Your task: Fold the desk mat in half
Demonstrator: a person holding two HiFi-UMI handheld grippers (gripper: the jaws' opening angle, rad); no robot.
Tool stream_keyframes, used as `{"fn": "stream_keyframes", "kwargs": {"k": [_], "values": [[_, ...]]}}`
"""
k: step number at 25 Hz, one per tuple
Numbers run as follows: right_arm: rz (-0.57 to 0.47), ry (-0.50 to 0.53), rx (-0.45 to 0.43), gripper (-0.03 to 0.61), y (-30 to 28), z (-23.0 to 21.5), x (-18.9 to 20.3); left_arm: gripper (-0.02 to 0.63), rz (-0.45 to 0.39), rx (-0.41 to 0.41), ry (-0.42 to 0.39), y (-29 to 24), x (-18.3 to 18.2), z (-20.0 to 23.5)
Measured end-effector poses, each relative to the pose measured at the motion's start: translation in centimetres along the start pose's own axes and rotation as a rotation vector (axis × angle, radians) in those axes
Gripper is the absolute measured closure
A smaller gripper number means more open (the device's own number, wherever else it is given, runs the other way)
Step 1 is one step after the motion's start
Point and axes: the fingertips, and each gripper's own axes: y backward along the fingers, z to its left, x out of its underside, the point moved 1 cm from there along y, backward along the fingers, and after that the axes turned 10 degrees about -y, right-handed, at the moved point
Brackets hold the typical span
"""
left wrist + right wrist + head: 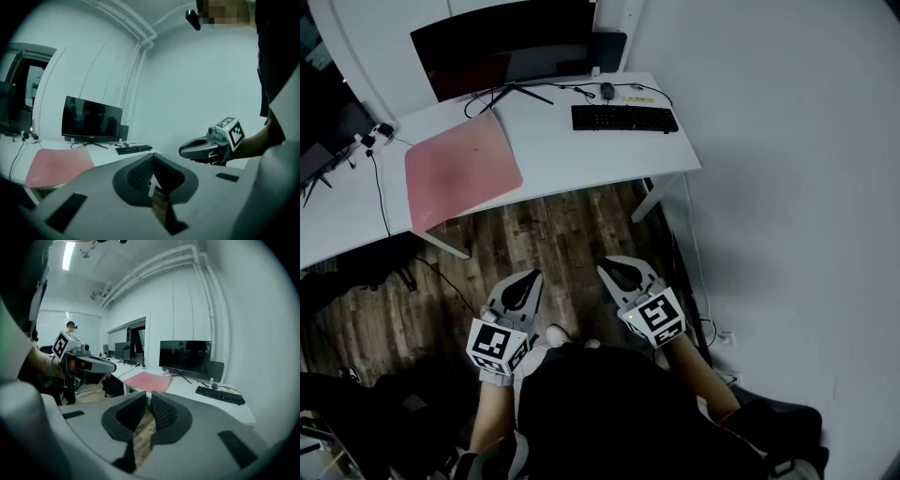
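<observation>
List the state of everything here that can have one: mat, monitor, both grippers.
desk mat: unfolded, lying flat on the desk
monitor: screen dark
left gripper: shut, nothing between the jaws
right gripper: jaws slightly apart, nothing between them

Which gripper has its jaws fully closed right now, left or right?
The left gripper: its jaws meet with no gap. The right gripper shows a thin slit between its jaws, with the floor visible through it.
</observation>
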Motion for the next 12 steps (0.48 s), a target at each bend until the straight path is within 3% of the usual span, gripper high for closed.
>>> {"fn": "stream_keyframes", "kwargs": {"k": [12], "values": [[0.017,-0.002,0.015,0.534,-5.8,1.3,-1.8,0.607,-0.002,-0.020,0.019,1.9,1.9,6.6]]}}
